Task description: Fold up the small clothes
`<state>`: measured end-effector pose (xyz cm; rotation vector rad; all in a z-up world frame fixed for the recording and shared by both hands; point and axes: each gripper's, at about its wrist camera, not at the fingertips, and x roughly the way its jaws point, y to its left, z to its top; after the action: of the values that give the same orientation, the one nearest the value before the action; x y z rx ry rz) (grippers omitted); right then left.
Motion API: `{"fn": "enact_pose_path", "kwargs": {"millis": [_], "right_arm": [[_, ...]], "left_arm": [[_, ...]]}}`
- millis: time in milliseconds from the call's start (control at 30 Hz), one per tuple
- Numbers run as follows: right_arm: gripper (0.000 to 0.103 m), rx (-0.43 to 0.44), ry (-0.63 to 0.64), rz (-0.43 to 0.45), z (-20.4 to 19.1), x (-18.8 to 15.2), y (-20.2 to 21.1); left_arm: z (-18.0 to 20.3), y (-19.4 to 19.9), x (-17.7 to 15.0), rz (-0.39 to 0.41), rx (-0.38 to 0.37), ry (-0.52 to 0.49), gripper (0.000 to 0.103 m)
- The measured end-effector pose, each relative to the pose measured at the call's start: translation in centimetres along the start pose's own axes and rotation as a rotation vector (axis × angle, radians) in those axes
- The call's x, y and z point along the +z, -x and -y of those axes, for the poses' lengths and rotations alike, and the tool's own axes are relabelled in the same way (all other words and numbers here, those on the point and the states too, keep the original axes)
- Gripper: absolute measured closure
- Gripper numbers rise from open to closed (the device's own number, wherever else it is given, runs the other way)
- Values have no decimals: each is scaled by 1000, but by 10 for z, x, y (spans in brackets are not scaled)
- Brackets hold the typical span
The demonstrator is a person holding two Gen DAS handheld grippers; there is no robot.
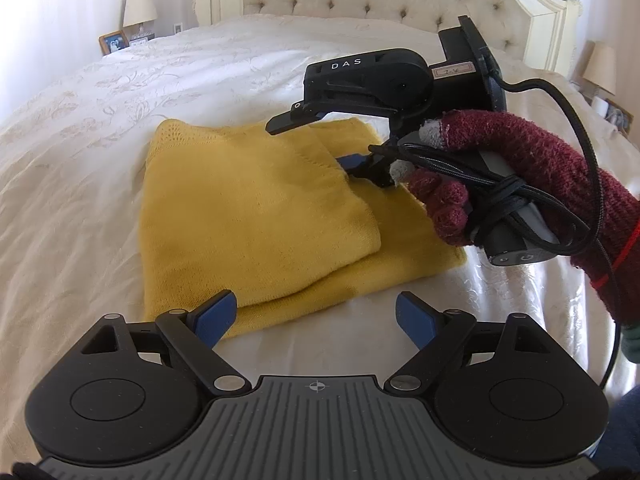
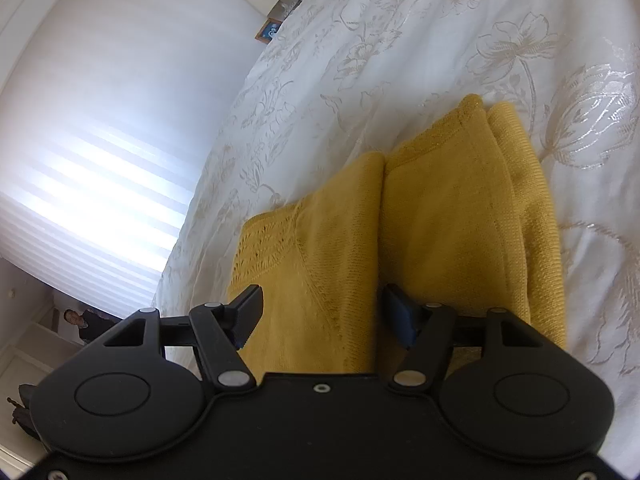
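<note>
glove [image 1: 532, 152]: dark red knit wool, with grey tips on the thumb and one finger
cuff: a thin bright red thread runs around it
left gripper [image 1: 316, 316]: black body, two round flat discs, blue pads on the fingers
left gripper top: grey plate with ridges and a small cross-in-circle mark
pins: little silver round ones at the arm joints
right gripper [image 1: 320, 140]: black, white letters "D A S", small white label with writing
cable [image 1: 576, 120]: black, looped and tied in a bunch around the grey handle
</note>
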<state>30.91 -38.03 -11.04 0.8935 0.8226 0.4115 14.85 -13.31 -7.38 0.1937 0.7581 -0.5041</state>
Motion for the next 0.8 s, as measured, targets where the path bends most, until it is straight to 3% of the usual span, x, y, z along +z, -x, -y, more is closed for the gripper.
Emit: {"fn": "enact_pose_path", "kwargs": {"millis": [800], "right_arm": [[34,-1,5,-8,0,-1,-1]], "left_arm": [[0,1,3,3,4,8,16]]}}
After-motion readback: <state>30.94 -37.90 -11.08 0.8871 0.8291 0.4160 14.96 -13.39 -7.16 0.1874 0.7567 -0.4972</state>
